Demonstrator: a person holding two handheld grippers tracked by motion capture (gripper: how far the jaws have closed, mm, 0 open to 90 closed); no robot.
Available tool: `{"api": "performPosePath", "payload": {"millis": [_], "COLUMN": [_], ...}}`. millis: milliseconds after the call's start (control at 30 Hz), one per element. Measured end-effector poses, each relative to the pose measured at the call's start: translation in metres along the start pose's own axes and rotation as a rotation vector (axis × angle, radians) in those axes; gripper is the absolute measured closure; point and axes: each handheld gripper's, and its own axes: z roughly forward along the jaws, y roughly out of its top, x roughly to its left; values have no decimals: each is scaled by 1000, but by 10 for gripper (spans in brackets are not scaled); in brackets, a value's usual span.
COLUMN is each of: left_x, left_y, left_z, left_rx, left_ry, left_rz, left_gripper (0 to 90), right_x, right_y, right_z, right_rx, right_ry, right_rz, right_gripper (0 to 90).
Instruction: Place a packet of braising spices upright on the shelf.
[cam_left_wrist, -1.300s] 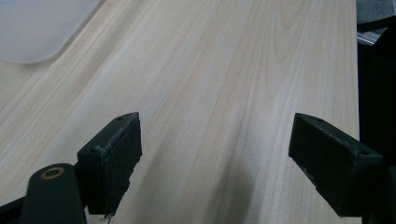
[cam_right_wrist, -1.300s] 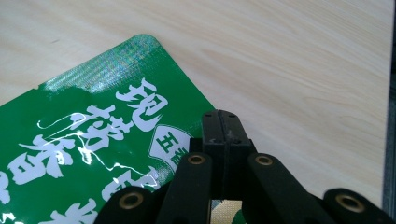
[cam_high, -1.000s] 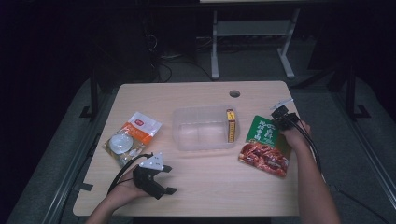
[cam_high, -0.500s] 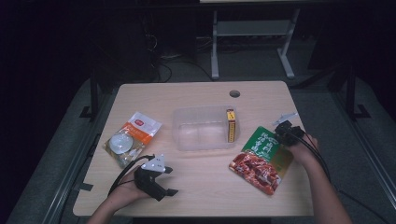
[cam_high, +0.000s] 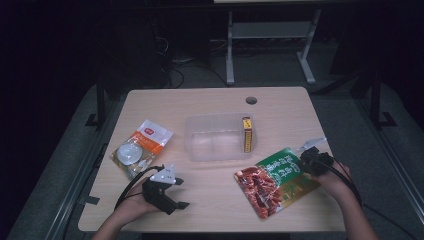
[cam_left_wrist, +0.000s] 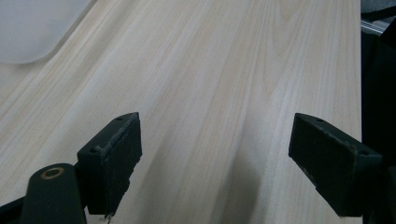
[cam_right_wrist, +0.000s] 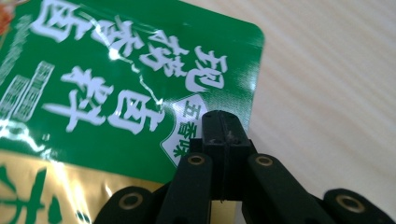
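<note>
The right gripper (cam_high: 306, 161) was clamped on the top edge of a green packet (cam_high: 274, 180), its two black jaws pressed tight together with the packet's rim pinched between them; the right gripper view showed the same grip (cam_right_wrist: 224, 140) on the green packet (cam_right_wrist: 116, 84), close to its rounded upper corner, with white lettering spread across the glossy front. The packet lay slanted on the near right part of the wooden table (cam_high: 210, 105), its red picture end pointing toward the person and its green end toward the gripper, just in front of a clear plastic tub (cam_high: 220, 140) and apart from it. A narrow yellow box (cam_high: 246, 134) stood on edge inside the tub against its right wall. The left gripper (cam_high: 172, 200) rested low over the near left of the table, its jaws spread wide with nothing between them; in the left gripper view its fingers (cam_left_wrist: 114, 154) framed bare wood. An orange and white bag (cam_high: 141, 148) lay near the left edge of the table, beyond the left gripper and well apart from the packet.
</note>
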Motion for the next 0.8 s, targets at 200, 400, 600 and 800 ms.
{"api": "performPosePath", "payload": {"millis": [200, 400, 600, 800], "left_x": [-1, 1, 2, 2], "left_y": [0, 1, 4, 5], "left_z": [0, -1, 1, 3], "left_rx": [-2, 4, 4, 3], "left_ry": [3, 0, -5, -10], "left_rz": [1, 8, 13, 18], "left_gripper": [168, 168, 168, 168], "right_x": [18, 39, 57, 75], "right_y": [-9, -12, -8, 1], "right_z": [-9, -16, -16, -14], "right_rx": [7, 4, -12, -14], "right_ry": [33, 76, 125, 171], "right_rz": [-20, -52, -87, -140], "right_gripper": [900, 900, 900, 900]}}
